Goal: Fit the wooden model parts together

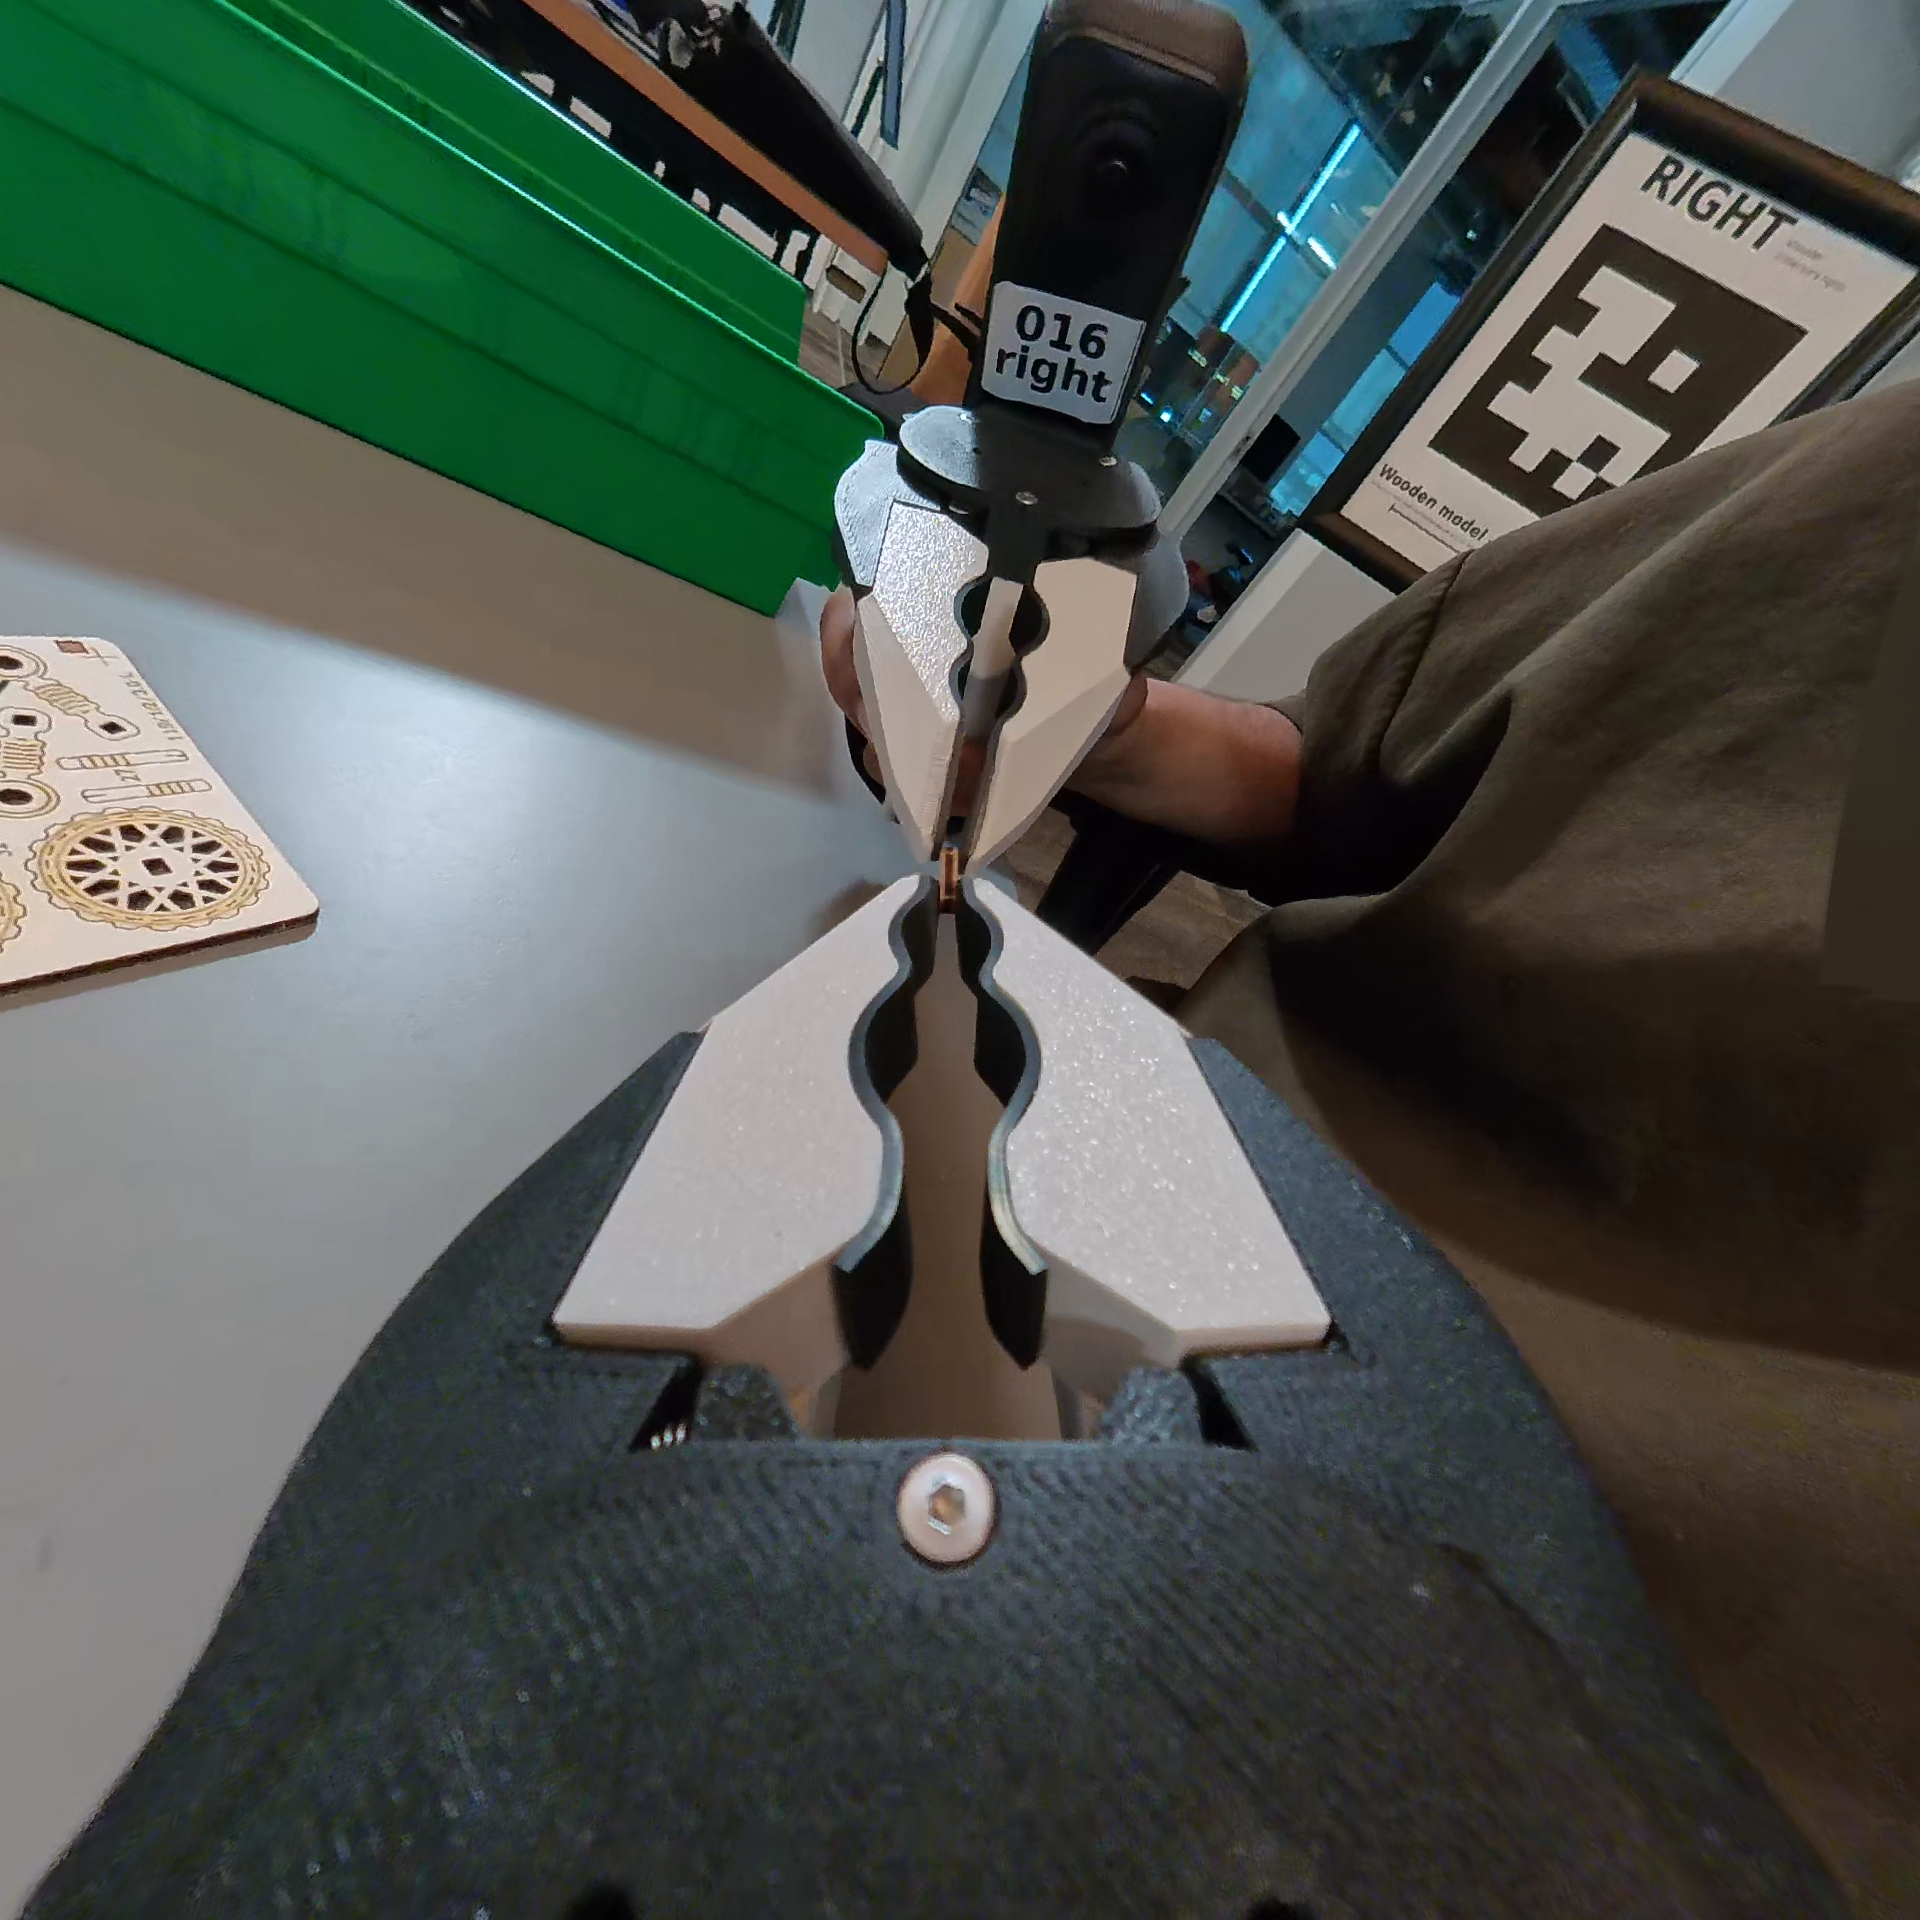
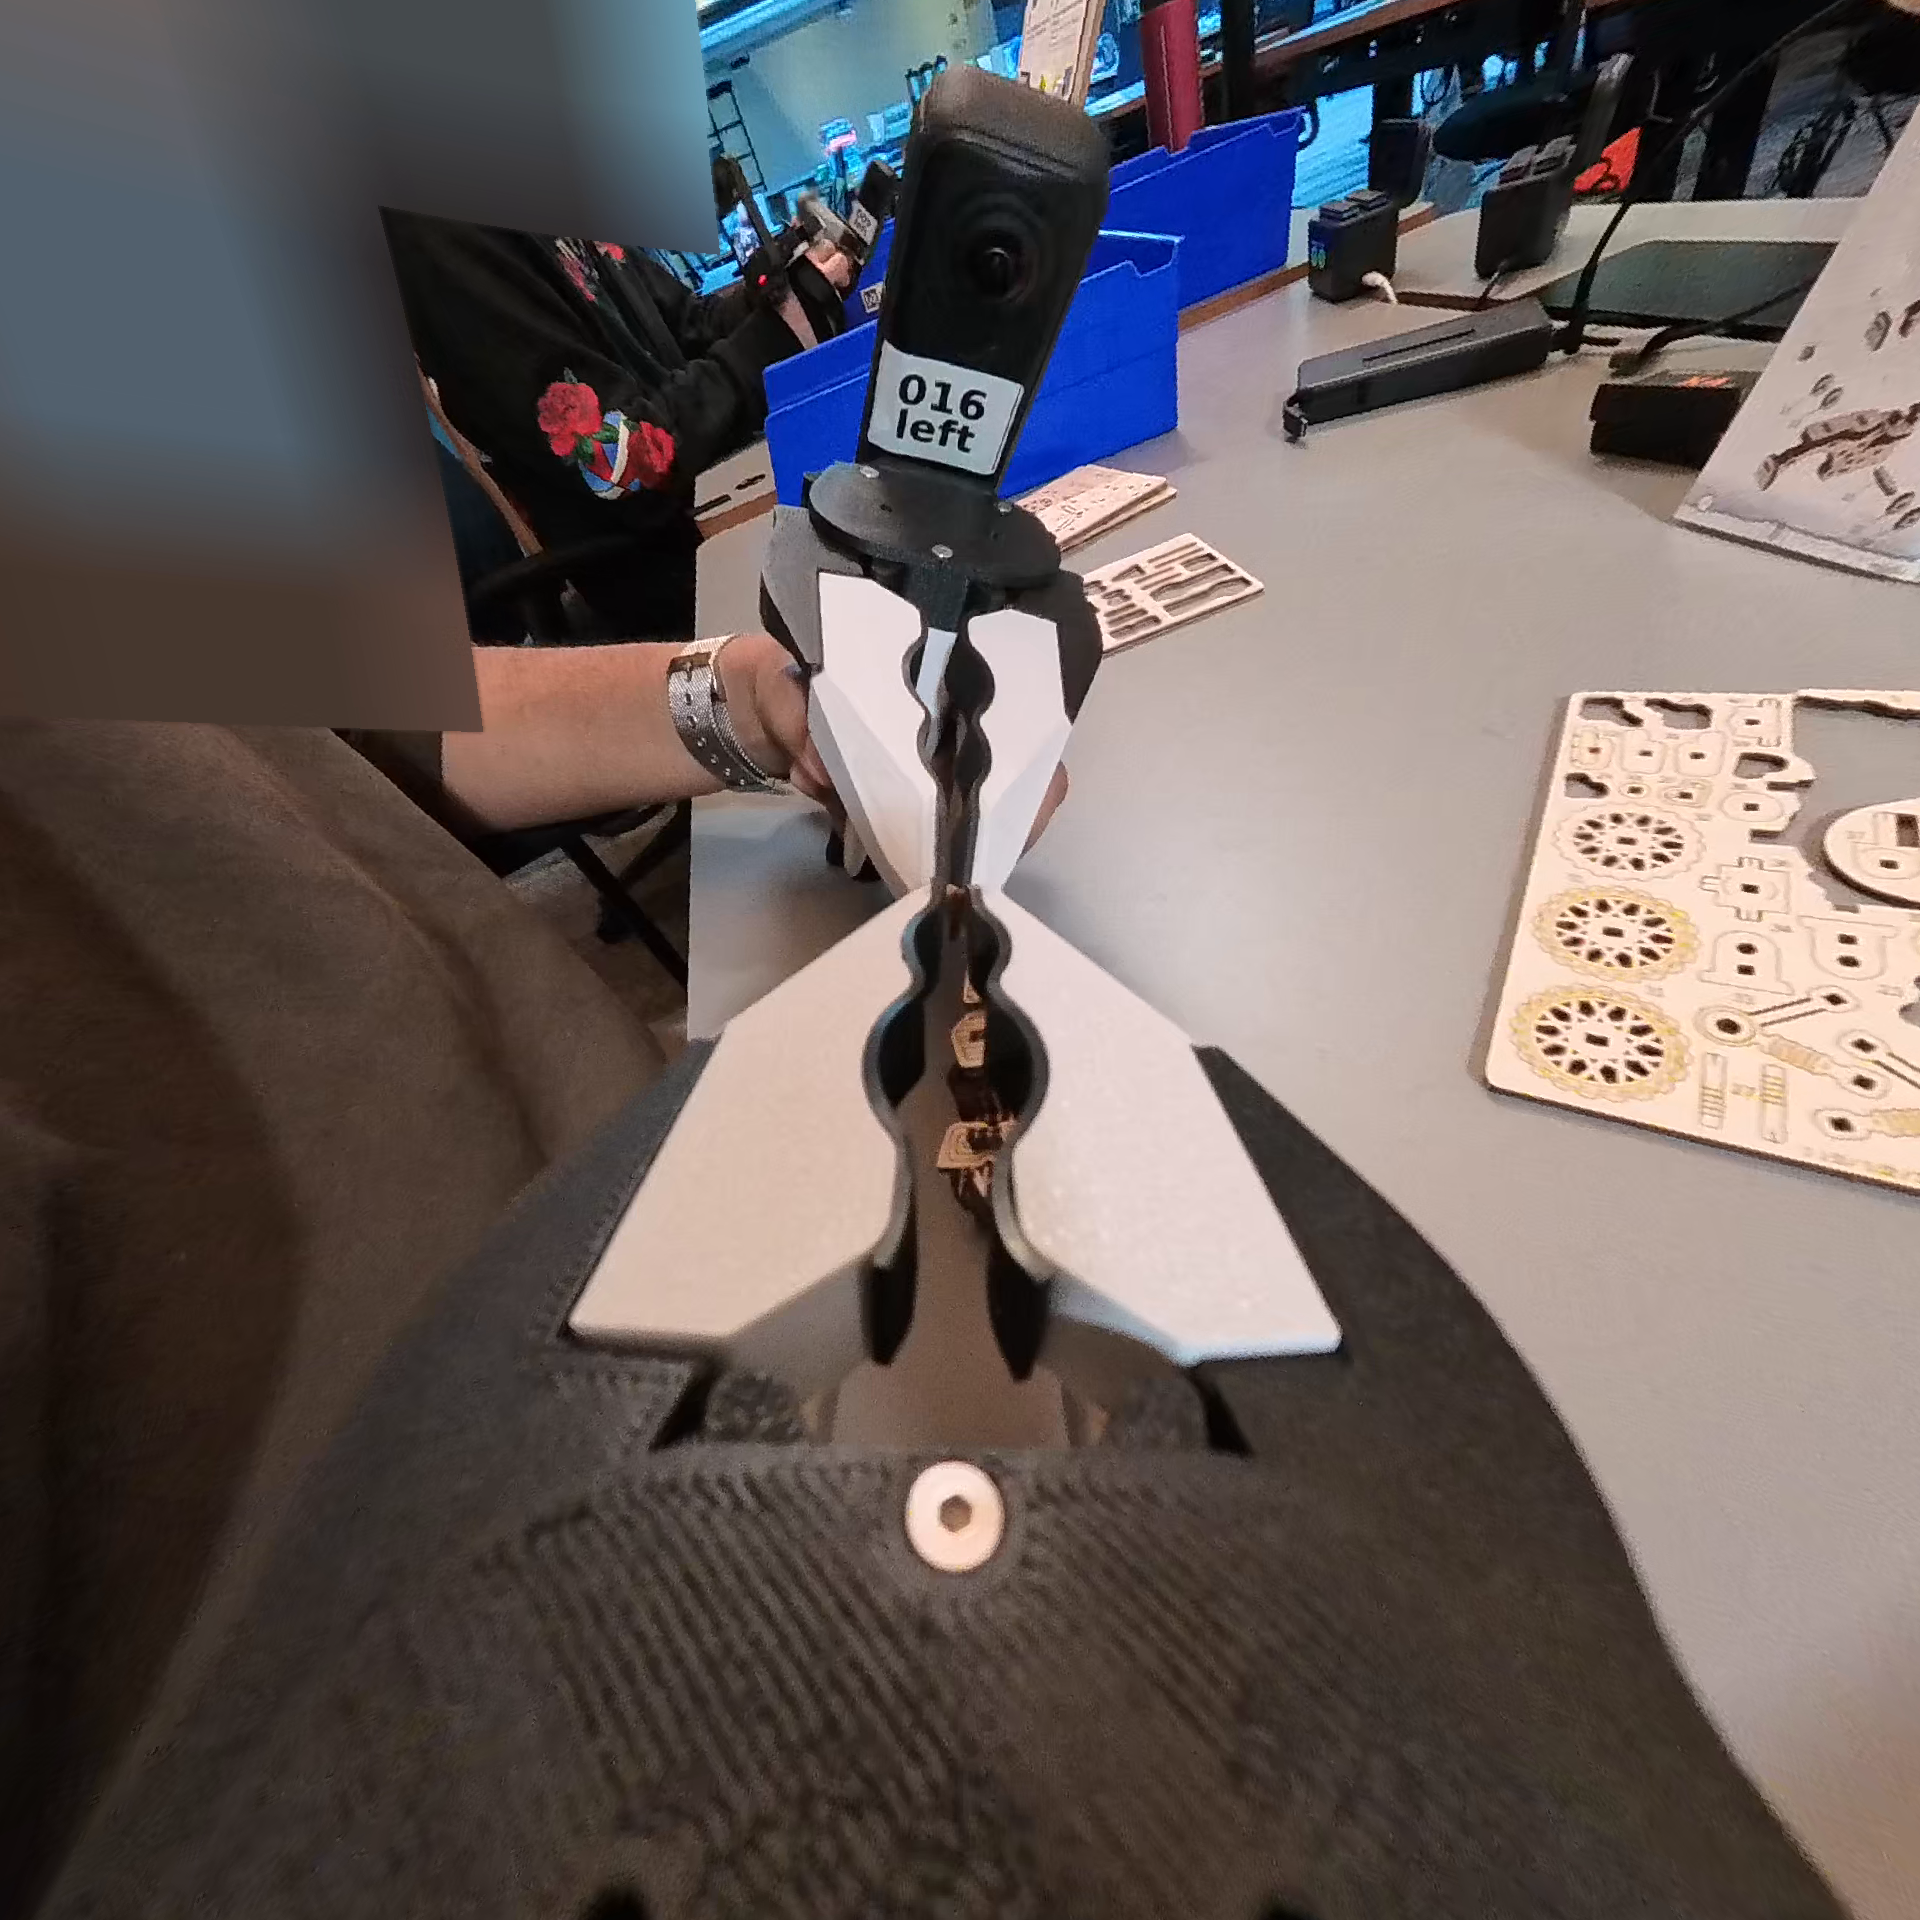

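Both grippers meet tip to tip above the grey table's (image 1: 468,1091) front edge. My left gripper (image 1: 945,896) is shut on a small brown wooden piece (image 1: 948,878) that sticks out of its tips. My right gripper (image 1: 952,831) faces it from above, jaws closed. In the right wrist view my right gripper (image 2: 954,912) is shut on a thin flat wooden part (image 2: 971,1049), seen edge-on between its fingers. The left gripper (image 2: 956,878) touches its tip there. Whether the two pieces are joined is hidden by the fingertips.
A laser-cut wooden sheet (image 2: 1662,935) with wheel shapes lies on the table; it also shows in the left wrist view (image 1: 156,831). More sheets (image 2: 1174,592), an instruction page (image 2: 1829,416), blue bins (image 2: 1091,343), green bins (image 1: 364,260) and a sign (image 1: 1621,343) stand around.
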A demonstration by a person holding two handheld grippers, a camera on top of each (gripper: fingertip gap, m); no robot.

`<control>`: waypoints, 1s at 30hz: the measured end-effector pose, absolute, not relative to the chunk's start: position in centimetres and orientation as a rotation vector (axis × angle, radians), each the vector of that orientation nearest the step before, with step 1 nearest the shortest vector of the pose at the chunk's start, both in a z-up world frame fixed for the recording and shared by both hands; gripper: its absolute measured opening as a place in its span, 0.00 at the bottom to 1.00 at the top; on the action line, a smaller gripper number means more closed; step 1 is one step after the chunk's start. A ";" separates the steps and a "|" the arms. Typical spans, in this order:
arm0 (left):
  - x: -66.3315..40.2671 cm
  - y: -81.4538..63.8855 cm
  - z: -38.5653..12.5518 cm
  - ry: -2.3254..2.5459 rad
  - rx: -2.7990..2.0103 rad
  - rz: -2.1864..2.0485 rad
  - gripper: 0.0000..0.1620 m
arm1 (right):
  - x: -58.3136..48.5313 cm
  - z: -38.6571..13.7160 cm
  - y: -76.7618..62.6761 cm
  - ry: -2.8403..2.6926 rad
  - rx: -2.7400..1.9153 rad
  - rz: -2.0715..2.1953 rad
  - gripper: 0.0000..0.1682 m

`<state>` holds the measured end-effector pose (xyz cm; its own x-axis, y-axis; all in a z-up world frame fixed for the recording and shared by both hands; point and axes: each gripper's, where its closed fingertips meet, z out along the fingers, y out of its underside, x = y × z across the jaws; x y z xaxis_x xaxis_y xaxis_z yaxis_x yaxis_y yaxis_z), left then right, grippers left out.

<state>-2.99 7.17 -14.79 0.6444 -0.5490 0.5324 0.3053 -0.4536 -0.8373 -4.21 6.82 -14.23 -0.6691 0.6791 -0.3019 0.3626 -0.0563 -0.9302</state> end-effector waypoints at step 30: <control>-3.4 7.4 -15.5 0.161 -1.805 -0.987 0.05 | -4.4 -14.2 7.6 -1.931 -1.174 1.795 0.00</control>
<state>-3.40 7.40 -15.49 0.6544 -0.5215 0.5475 0.3209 -0.4641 -0.8256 -4.42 7.62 -14.20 -0.6418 0.6929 -0.3285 0.3783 -0.0866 -0.9216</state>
